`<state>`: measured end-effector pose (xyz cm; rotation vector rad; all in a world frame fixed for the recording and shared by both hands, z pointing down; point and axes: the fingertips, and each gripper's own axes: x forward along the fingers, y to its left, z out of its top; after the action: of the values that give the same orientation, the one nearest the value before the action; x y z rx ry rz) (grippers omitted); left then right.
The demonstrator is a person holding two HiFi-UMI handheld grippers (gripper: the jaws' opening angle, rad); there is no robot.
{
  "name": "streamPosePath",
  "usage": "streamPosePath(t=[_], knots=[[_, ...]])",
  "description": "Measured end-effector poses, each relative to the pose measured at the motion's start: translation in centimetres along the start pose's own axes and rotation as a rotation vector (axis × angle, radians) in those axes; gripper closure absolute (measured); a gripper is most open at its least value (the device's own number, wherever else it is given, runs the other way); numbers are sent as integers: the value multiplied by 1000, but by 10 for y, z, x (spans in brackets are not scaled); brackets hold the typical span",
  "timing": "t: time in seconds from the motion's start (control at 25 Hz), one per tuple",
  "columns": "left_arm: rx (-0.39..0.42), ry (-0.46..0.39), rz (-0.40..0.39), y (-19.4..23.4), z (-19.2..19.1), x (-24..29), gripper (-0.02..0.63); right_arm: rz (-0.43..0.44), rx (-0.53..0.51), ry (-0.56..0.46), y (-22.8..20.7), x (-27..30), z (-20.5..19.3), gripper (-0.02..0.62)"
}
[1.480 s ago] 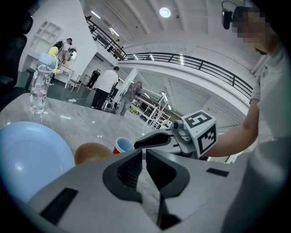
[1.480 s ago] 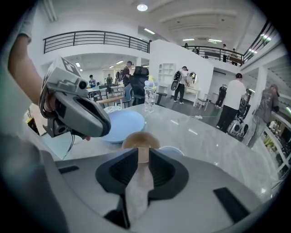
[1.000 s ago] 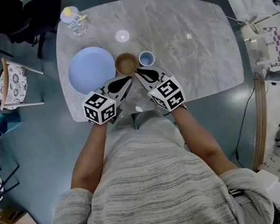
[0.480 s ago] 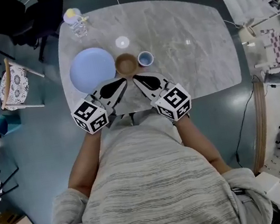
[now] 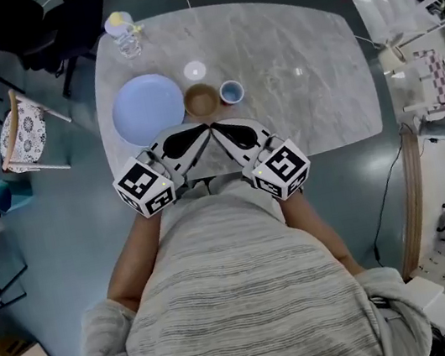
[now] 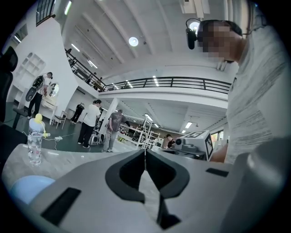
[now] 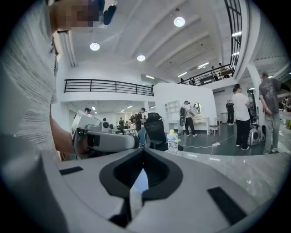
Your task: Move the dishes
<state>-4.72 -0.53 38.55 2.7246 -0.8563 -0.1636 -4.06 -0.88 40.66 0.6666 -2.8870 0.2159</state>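
Observation:
On the marble table point(image 5: 306, 73) a light blue plate point(image 5: 148, 109), a brown bowl point(image 5: 201, 100) and a small blue cup point(image 5: 231, 92) stand in a row, with a small white dish point(image 5: 195, 70) just behind them. My left gripper point(image 5: 204, 131) and right gripper point(image 5: 216, 129) hover near the table's front edge, just short of the bowl. Their tips point at each other and nearly touch. Both are shut and hold nothing. In the left gripper view the left gripper point(image 6: 145, 154) has its jaws pressed together; the right gripper point(image 7: 143, 153) shows the same in its own view.
A clear bottle with a yellow top point(image 5: 123, 35) stands at the table's far left corner, also visible as the bottle point(image 6: 34, 141) in the left gripper view. Chairs point(image 5: 22, 131) stand left of the table. Several people stand in the hall beyond point(image 7: 241, 113).
Both grippers have drawn back from the bowl toward the person and turned their tips in toward each other. The dishes have not moved.

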Motion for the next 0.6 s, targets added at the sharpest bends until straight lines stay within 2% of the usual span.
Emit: streamPosePath(t=[0.24,0.6], knots=[[15,-3,5,2,4,-1,583,-7,-2,-30,-1,-1,10,577],[22,-1,-15,-1,4,1,584,-28,-20,-3,-1,-6,7,578]])
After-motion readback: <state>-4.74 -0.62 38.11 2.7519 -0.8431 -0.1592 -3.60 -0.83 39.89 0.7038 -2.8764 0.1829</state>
